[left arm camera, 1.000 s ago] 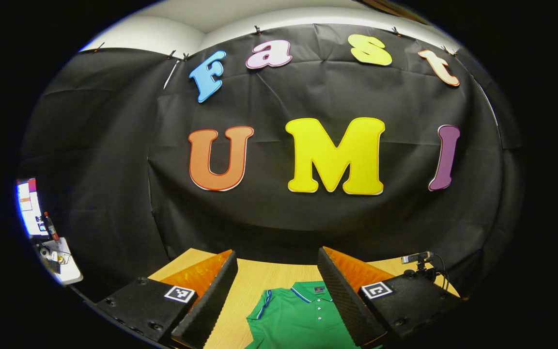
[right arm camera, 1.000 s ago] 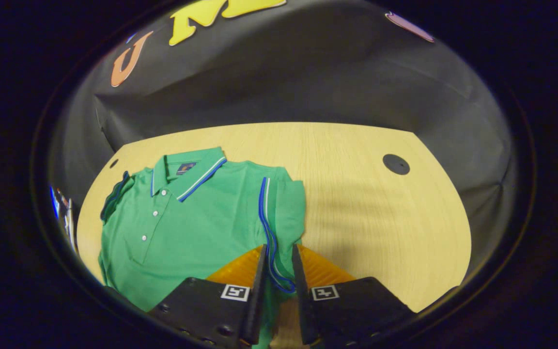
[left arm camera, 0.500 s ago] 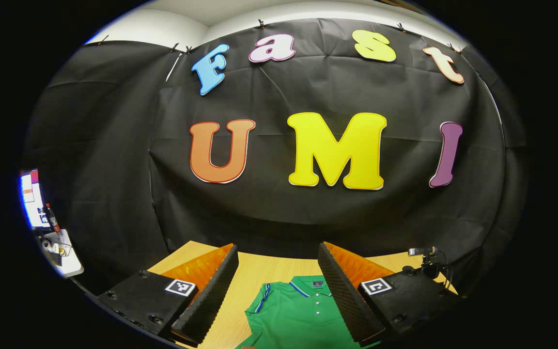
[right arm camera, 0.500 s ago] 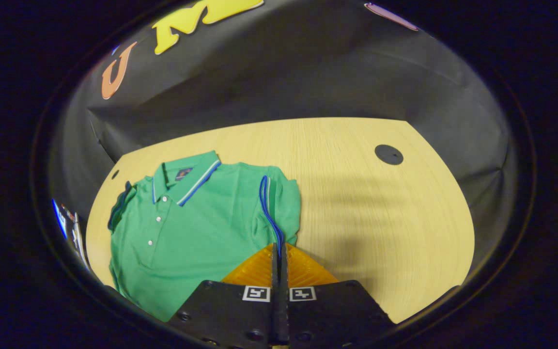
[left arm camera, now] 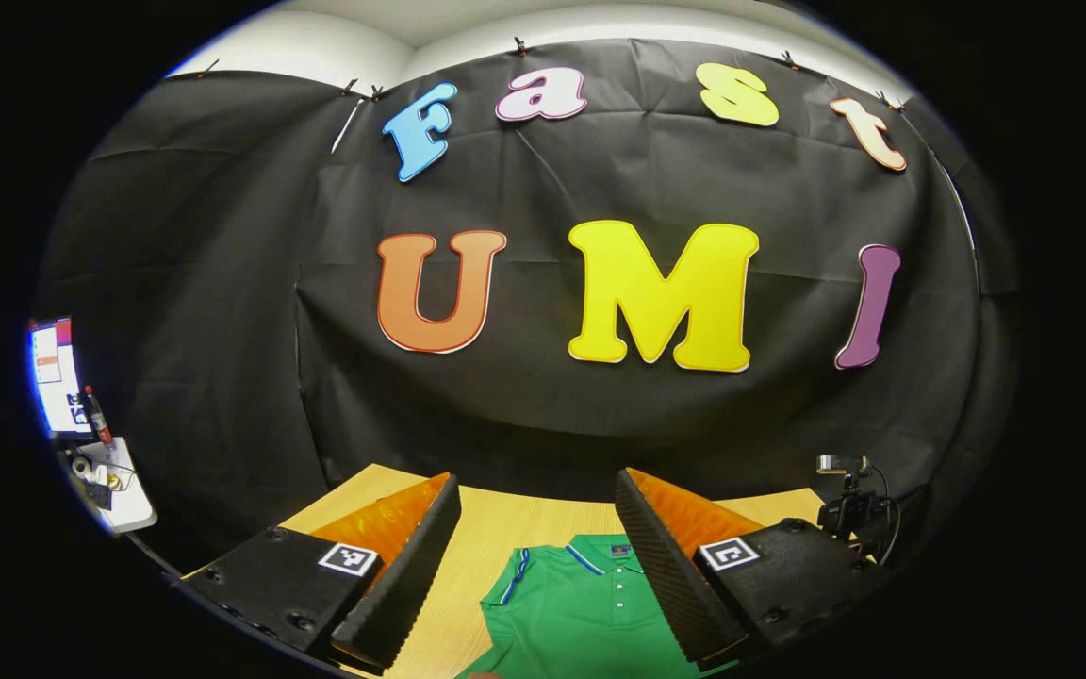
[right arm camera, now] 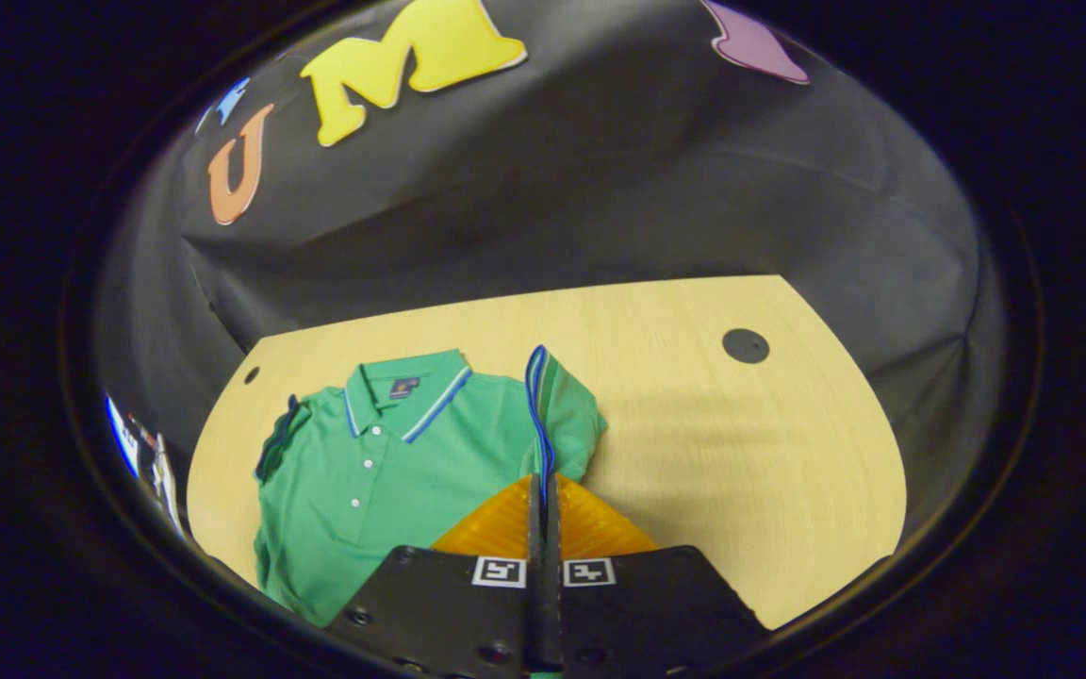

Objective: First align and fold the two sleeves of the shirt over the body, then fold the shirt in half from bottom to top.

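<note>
A green polo shirt (right arm camera: pixel 392 471) with blue and white trim lies face up on the wooden table (right arm camera: pixel 741 453), collar toward the far wall. My right gripper (right arm camera: pixel 543 486) is shut on the blue-trimmed cuff of its right-hand sleeve (right arm camera: pixel 562 405), which stands lifted off the table. The other sleeve (right arm camera: pixel 274 448) lies flat at the left. In the left gripper view, my left gripper (left arm camera: pixel 534 528) hangs open above the table with the shirt's collar (left arm camera: pixel 604 552) between and beyond its fingers, touching nothing.
A round dark hole cover (right arm camera: pixel 746 346) sits in the table to the right of the shirt. A small camera on a stand (left arm camera: pixel 845 509) is at the table's right edge. A screen and a cluttered side shelf (left arm camera: pixel 90 453) lie far left. Black cloth walls the back.
My right gripper closed on the sleeve cuff, then lifted it up and back from the table. The left gripper stayed open and drifted slightly.
</note>
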